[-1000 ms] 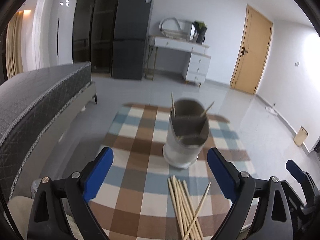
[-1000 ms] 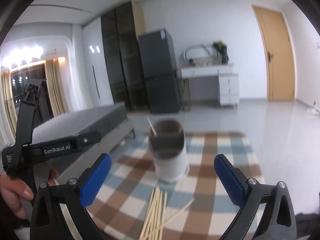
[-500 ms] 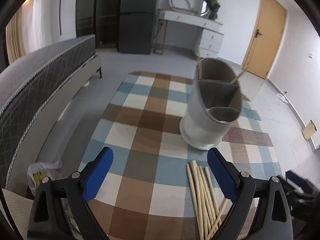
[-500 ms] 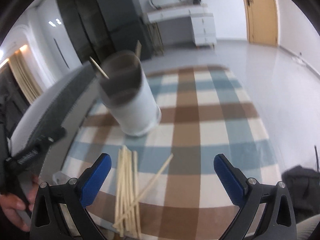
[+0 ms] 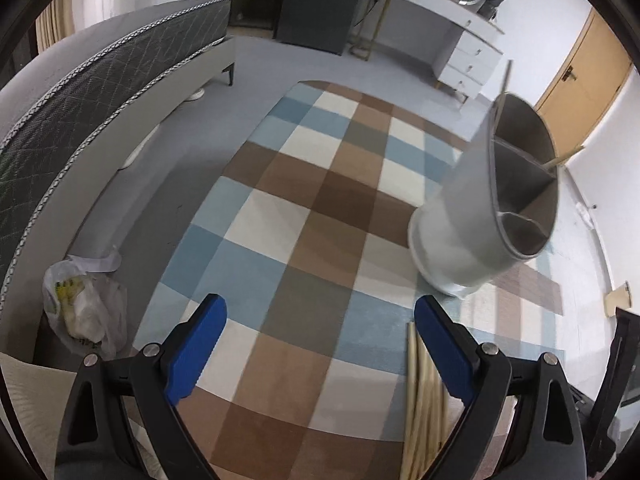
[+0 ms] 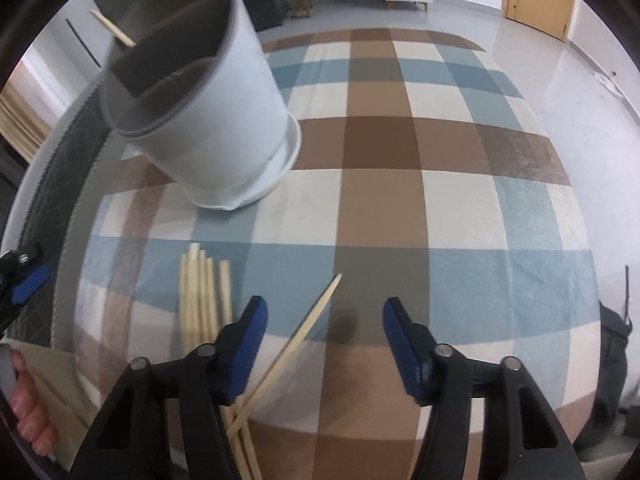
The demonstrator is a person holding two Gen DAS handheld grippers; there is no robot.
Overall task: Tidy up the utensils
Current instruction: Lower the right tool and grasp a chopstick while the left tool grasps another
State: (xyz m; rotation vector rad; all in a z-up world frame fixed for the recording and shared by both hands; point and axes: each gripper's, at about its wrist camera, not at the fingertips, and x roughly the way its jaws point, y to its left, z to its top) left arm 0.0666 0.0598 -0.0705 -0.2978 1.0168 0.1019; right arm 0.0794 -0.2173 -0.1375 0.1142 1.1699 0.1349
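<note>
A white round utensil holder point(image 6: 212, 120) with grey inner dividers stands on the checked tablecloth point(image 6: 380, 200); two chopsticks stick out of it. It also shows in the left wrist view point(image 5: 480, 220) at the right. A bundle of wooden chopsticks point(image 6: 204, 296) lies in front of it, with one chopstick point(image 6: 304, 332) lying askew; the bundle shows in the left wrist view point(image 5: 424, 396) by the right finger. My right gripper point(image 6: 322, 328) is open above the askew chopstick. My left gripper point(image 5: 320, 324) is open and empty over the cloth.
A grey bed point(image 5: 92, 92) runs along the left. A plastic bag point(image 5: 80, 312) lies on the floor beside the table. A white dresser point(image 5: 468, 56), a dark fridge point(image 5: 320, 0) and a wooden door point(image 5: 580, 80) stand at the back.
Both grippers have tilted down and moved closer to the table. The right gripper now sits low over the askew chopstick. The left gripper has shifted left of the holder.
</note>
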